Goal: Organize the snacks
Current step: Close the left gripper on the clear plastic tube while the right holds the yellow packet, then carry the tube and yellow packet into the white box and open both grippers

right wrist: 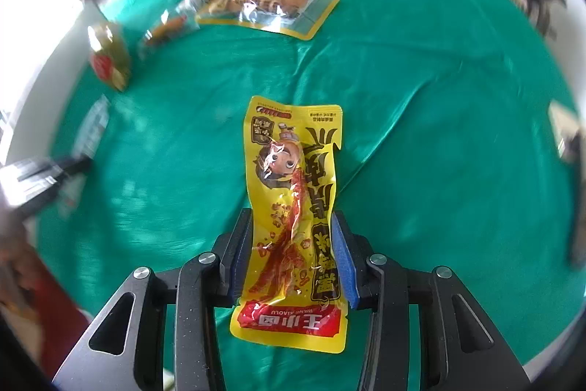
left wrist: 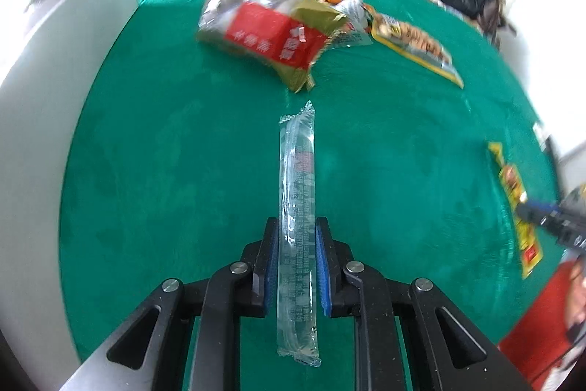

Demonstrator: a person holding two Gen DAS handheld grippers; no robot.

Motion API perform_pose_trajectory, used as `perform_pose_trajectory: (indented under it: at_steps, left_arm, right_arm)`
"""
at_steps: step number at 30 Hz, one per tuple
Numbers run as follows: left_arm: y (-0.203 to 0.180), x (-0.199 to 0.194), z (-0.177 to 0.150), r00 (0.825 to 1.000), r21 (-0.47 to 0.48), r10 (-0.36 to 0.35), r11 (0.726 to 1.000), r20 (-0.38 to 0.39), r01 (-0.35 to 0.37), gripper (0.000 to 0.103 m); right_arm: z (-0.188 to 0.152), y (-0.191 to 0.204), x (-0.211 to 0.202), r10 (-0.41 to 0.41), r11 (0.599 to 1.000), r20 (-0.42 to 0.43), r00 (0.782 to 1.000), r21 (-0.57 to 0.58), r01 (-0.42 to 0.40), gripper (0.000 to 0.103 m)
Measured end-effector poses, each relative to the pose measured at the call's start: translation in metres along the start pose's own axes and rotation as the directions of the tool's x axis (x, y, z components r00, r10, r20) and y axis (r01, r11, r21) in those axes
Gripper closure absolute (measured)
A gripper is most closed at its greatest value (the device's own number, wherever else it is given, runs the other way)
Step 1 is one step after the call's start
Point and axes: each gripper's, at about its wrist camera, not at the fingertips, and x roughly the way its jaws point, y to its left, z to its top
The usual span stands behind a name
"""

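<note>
Left gripper (left wrist: 296, 237): jaws closed onto a long clear plastic stick packet (left wrist: 297, 207), held lengthwise. Right gripper (right wrist: 292, 237): jaws closed against the sides of a yellow printed foil snack pouch (right wrist: 293, 207). Ahead of the left gripper, on the green cloth (left wrist: 164, 171), lies a red-and-gold bag (left wrist: 271, 32) among other packets. Judged step: carrying both items. Next: place each beside its group, releasing flat.

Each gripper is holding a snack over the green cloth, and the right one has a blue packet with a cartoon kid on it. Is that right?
Almost. The packet in the right gripper is yellow, not blue: the right wrist view shows the yellow packet with the cartoon kid between its fingers. The left gripper does hold a snack, a clear stick packet, over the green cloth.
</note>
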Motion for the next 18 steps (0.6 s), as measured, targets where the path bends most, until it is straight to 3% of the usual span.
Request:
perform_pose_trajectory:
  at_steps: [1,3,4,6,11,15,18]
  left_arm:
    - [0.005,-0.005,-0.006,0.999,-0.029,-0.031,0.999,0.014,0.032,0.085]
    - [0.012,-0.015,-0.018,0.997,-0.064,-0.064,0.996,0.034,0.067,0.085]
    - [0.014,-0.022,-0.021,0.995,-0.077,-0.084,0.993,0.045,0.087,0.085]
    - [0.02,-0.04,-0.024,0.989,-0.108,-0.128,0.985,0.072,0.136,0.085]
    - [0.045,-0.105,-0.022,0.962,-0.153,-0.191,0.963,0.197,0.223,0.085]
    - [0.083,-0.162,-0.023,0.944,-0.183,-0.136,0.963,0.299,0.197,0.085]
    - [0.124,-0.189,-0.02,0.944,-0.228,-0.016,0.969,0.329,0.096,0.085]
  right_arm:
    - [-0.006,-0.001,-0.003,0.019,0.999,0.005,1.0,0.03,-0.019,0.06]
    - [-0.018,-0.007,-0.007,0.129,0.984,0.036,0.991,0.123,-0.133,0.06]
    - [-0.024,-0.009,-0.009,0.2,0.961,0.06,0.978,0.185,-0.208,0.06]
    - [-0.028,-0.009,-0.012,0.268,0.925,0.091,0.959,0.253,-0.282,0.06]
    - [-0.013,0.042,-0.019,0.337,0.916,0.085,0.938,0.202,-0.347,0.06]
    - [0.011,0.126,-0.029,0.426,0.9,0.063,0.903,0.074,-0.43,0.06]
    - [0.029,0.217,-0.041,0.509,0.86,0.034,0.86,-0.061,-0.506,0.059]
